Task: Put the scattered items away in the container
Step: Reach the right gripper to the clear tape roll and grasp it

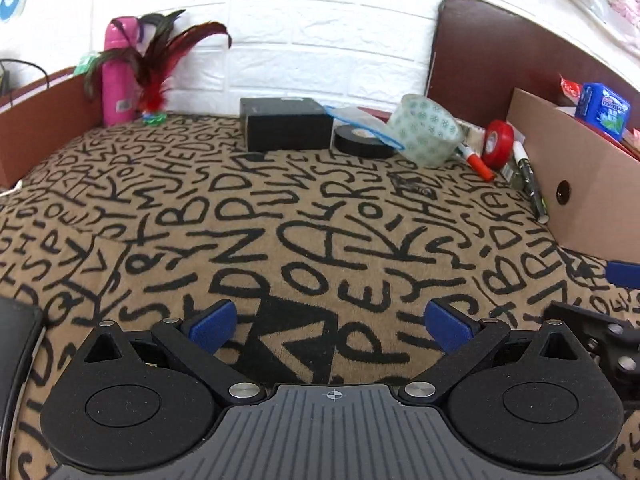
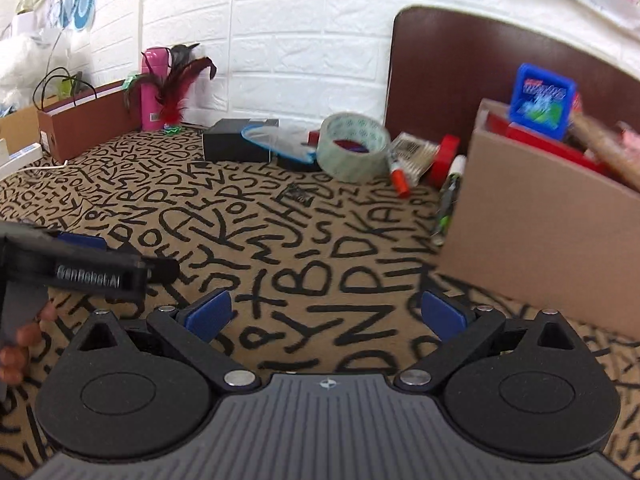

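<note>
Tan cloth printed with black letters covers the tabletop [image 1: 320,216]; white brick-pattern wall [image 1: 300,40] behind, dark brown panel [image 2: 480,68] at the back right.

Cardboard container box [image 2: 536,216] sits at the right edge, already holding a blue mint pack [image 2: 542,96] and red packaging.

Loose items cluster at the back, just left of the container:
- 1 black rectangular box [image 1: 286,124]
- 3 tape rolls: clear patterned packing tape [image 1: 426,130] standing on edge, black tape [image 1: 362,140] lying flat, red tape [image 1: 498,138] on edge
- 2 markers: orange-capped marker [image 1: 476,162], long axis slanting toward the lower right; black-and-green marker [image 1: 530,178] beside the container wall, long axis running near to far, white cap at the far end
- 1 blue-rimmed clear pouch [image 2: 276,142] draped across the black box and black tape

Pink bottle [image 1: 116,76] and red feathered toy [image 1: 160,76] stand far left by the wall.

Left hand-held gripper [image 1: 326,326]: fingers spread, nothing between the blue pads. Right hand-held gripper [image 2: 326,320]: likewise released, holding nothing.
</note>
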